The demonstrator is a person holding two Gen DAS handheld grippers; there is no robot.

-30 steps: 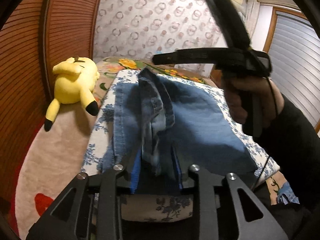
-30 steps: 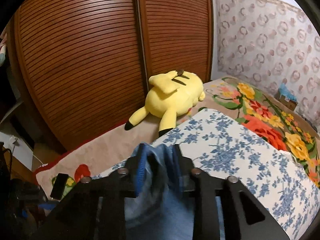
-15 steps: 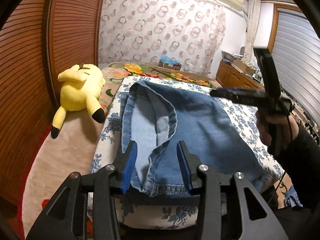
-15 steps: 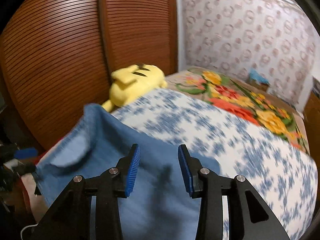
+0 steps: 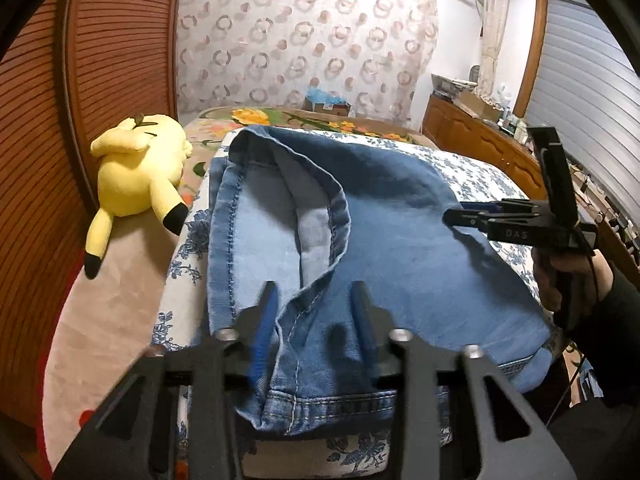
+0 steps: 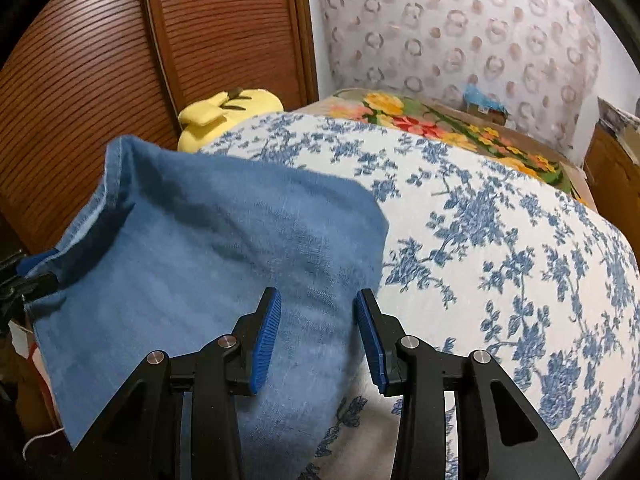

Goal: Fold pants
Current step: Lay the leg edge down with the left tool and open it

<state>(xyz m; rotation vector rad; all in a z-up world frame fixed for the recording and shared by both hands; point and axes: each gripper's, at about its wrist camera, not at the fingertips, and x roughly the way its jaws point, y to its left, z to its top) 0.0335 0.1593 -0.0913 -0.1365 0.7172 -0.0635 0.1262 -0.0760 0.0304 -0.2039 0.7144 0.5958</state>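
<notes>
Blue denim pants point(image 5: 380, 232) lie folded on a blue-flowered white cushion point(image 5: 476, 176); one layer is turned back and shows its paler inside. My left gripper point(image 5: 314, 292) is open just above the pants' near hem, nothing between its pads. My right gripper point(image 6: 318, 300) is open over the pants' right edge point(image 6: 240, 248) where denim meets the cushion point(image 6: 500, 240). It also shows in the left wrist view point(image 5: 452, 216), at the pants' right side.
A yellow plush toy point(image 5: 136, 172) lies left of the cushion on a beige blanket point(image 5: 108, 312). Brown slatted wardrobe doors point(image 6: 120, 40) stand behind it. A floral bedspread point(image 6: 440, 124) lies beyond the cushion. A wooden dresser point(image 5: 480, 144) stands at the right.
Both grippers were shut on the pants and holding them up; they have opened and let go. The pants now lie on the cushion. The right gripper has moved down to the pants' right edge.
</notes>
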